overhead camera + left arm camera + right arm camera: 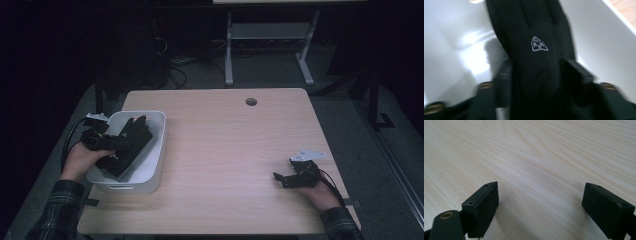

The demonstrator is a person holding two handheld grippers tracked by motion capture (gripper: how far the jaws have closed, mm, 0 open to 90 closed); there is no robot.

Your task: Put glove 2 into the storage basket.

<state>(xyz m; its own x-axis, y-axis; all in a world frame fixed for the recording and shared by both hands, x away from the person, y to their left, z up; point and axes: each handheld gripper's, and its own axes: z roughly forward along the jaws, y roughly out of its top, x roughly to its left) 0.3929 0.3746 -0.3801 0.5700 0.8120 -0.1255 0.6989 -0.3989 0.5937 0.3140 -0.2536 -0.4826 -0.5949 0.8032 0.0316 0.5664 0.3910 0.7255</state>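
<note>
At nine o'clock on the wooden table (240, 145), seen from above, a white bin (152, 165) sits near the edge with a black glove (131, 142) lying inside it, fingers toward twelve. The left gripper (116, 143) reaches over the bin's near-left rim onto the glove, held by the person's left hand (82, 159). Well apart, at about four o'clock, the right gripper (281, 180) rests low over bare wood.

Along the left gripper's own jaws, the glove (534, 62) runs up the middle toward twelve, its small pale logo showing, with the bin's white wall (599, 42) on either side. The jaws flank the cuff end at four and eight o'clock; the picture is blurred, but they seem parted around the fabric rather than pinching it.

Along the right gripper's jaws, only bare table (536, 157) lies ahead, and the jaws stand wide apart with nothing between.

The step in hand looks like setting the glove down in the bin. Next, the left gripper probably needs to lift clear without snagging the fabric.
</note>
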